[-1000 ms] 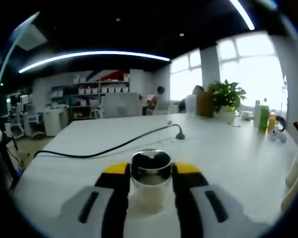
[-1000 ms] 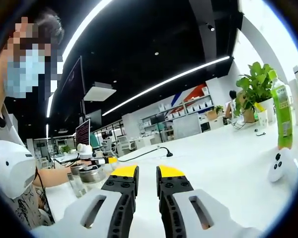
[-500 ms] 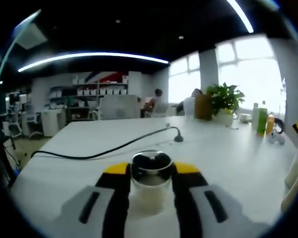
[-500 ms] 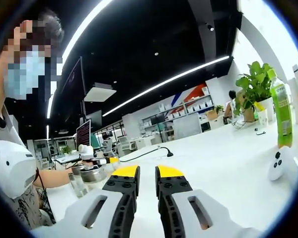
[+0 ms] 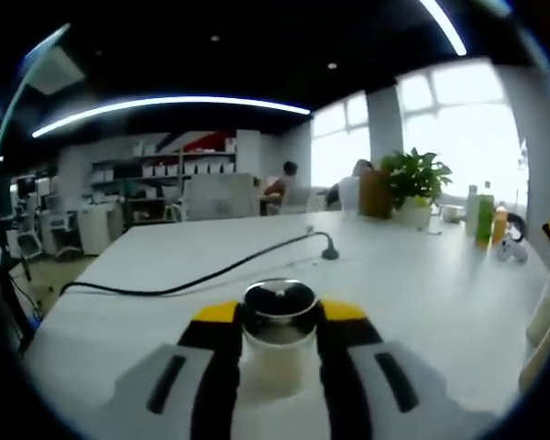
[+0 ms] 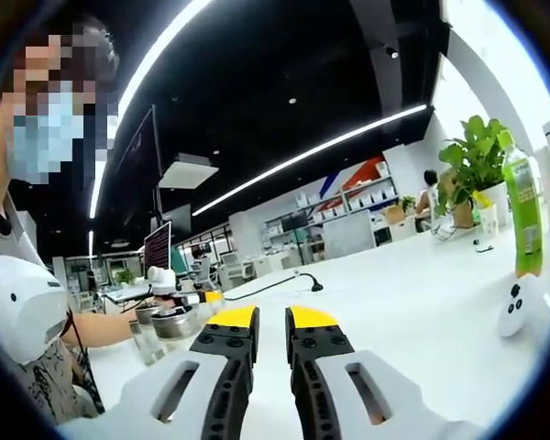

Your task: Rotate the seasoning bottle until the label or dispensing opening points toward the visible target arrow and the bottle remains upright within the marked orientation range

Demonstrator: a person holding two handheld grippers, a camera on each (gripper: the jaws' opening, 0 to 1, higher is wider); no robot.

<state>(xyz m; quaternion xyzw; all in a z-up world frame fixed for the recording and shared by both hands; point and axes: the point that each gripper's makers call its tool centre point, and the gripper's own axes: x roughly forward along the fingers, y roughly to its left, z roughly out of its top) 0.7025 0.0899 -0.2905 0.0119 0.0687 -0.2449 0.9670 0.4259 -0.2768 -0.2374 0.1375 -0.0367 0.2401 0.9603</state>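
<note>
Moved since 1 s ago: almost nothing; background drifted slightly in both views, so only small hand sway, no turn of the bottle visible.
Bottle: upright on the white table, shiny metal cap on top, pale contents below; also seen far left in the right gripper view, beside the person's forearm.
Left gripper: jaws clamped on the bottle, 1 yellow-tipped finger on each side, just under the cap.
Right gripper: jaws nearly together, narrow gap, nothing held, raised above the table and well apart from the bottle.
Label or opening: facing cannot be told from the frames.
Target arrow: none made out on the table.
Meaning for task: rotation probably not yet begun, grip apparently secure.
Nearby: black cable lying beyond the bottle.
</note>
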